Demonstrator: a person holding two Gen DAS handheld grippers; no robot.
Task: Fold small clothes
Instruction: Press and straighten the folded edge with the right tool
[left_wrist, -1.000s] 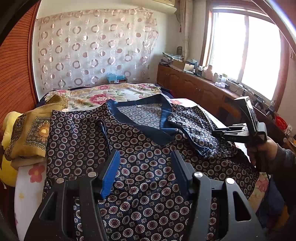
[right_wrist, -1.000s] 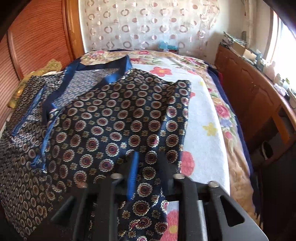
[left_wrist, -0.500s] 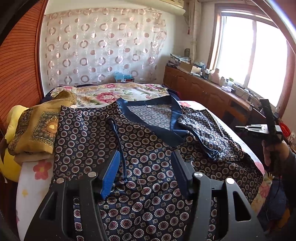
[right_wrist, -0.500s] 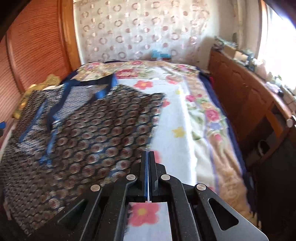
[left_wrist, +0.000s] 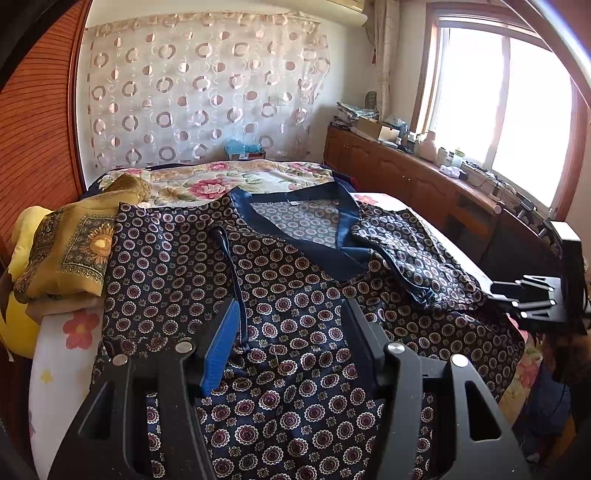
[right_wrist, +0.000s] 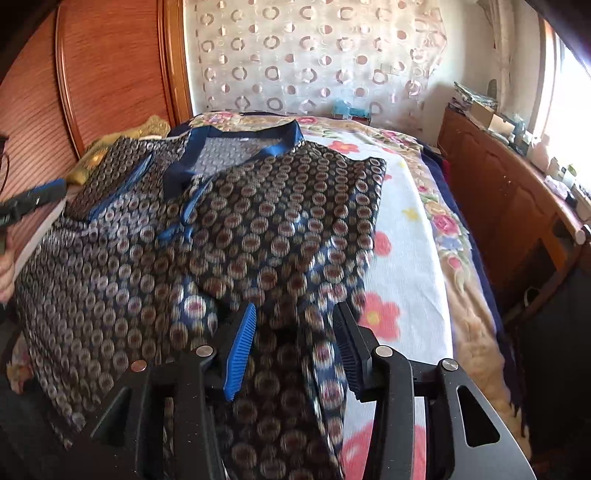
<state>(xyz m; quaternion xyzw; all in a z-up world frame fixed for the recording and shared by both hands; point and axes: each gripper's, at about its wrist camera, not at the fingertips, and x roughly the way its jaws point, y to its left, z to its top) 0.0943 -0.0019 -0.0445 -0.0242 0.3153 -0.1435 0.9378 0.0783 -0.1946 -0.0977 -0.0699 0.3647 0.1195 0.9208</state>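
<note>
A navy top (left_wrist: 295, 295) with round flower prints and a plain blue collar (left_wrist: 325, 251) lies spread on the bed, its right sleeve folded in over the chest. My left gripper (left_wrist: 291, 314) hovers open over its lower middle, a thin blue strap beside the left pad. In the right wrist view the same top (right_wrist: 221, 236) looks blurred. My right gripper (right_wrist: 295, 314) is over the top's right lower edge with its jaws opening; cloth lies under the gap and the pads are not pressing on it. It also shows as the right gripper (left_wrist: 532, 299) at the picture's right edge.
A folded yellow cloth (left_wrist: 62, 251) lies left of the top. The floral bedsheet (right_wrist: 402, 229) is bare to the right. A wooden cabinet (left_wrist: 424, 184) with small items runs under the window. A wooden panel (right_wrist: 110, 74) stands at the left.
The right gripper let go of the top's edge, drew off shut over the sheet, and now stands open over the edge again. The left gripper has hardly moved.
</note>
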